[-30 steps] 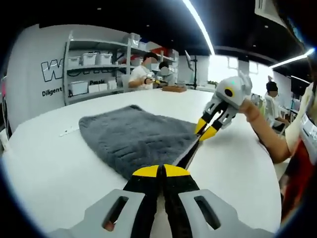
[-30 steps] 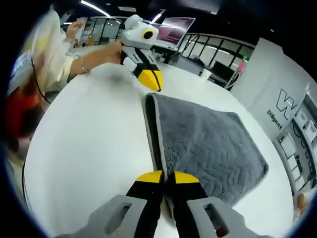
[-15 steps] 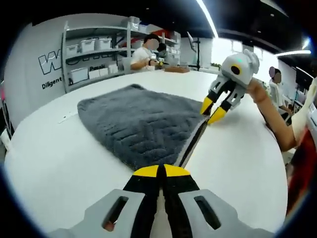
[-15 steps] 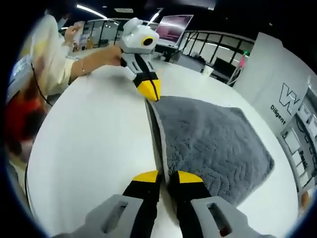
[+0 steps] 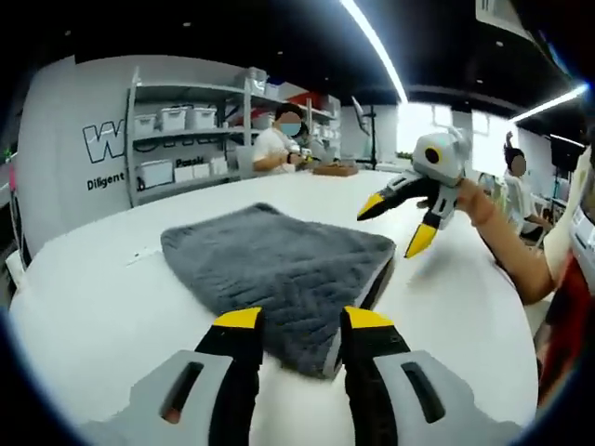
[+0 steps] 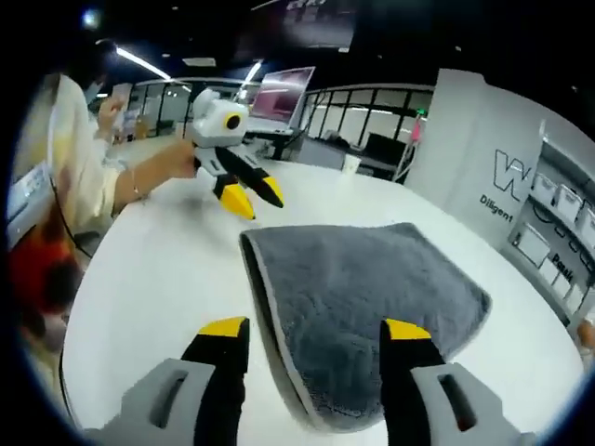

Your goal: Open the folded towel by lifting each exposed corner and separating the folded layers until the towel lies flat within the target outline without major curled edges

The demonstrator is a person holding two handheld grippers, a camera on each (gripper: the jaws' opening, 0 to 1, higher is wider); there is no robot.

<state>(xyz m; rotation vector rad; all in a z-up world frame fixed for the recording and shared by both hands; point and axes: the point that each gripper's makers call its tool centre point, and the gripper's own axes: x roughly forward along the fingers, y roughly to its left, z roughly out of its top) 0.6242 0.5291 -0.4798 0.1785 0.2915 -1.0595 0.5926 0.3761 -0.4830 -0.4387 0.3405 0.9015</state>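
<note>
A grey towel (image 5: 270, 260) lies folded on the white table (image 5: 84, 307), its layered edge facing right. In the left gripper view my left gripper (image 5: 303, 321) stands open just before the towel's near corner, nothing between its jaws. My right gripper (image 5: 395, 225) hovers open above the table off the towel's far right corner. In the right gripper view the towel (image 6: 372, 288) spreads ahead of my open right gripper (image 6: 314, 329), whose jaws straddle the near folded edge. Beyond the towel's far corner hangs the left gripper (image 6: 253, 197), open and held by a hand.
Shelves (image 5: 177, 121) with white bins stand by the back wall, and people sit at a far table (image 5: 330, 168). A person's arm and sleeve (image 6: 84, 177) reach in from the side. Bare white tabletop (image 6: 139, 279) surrounds the towel.
Both grippers were shut at the towel's folded edge and now stand open. The right gripper has risen off the far corner, and the towel still lies folded.
</note>
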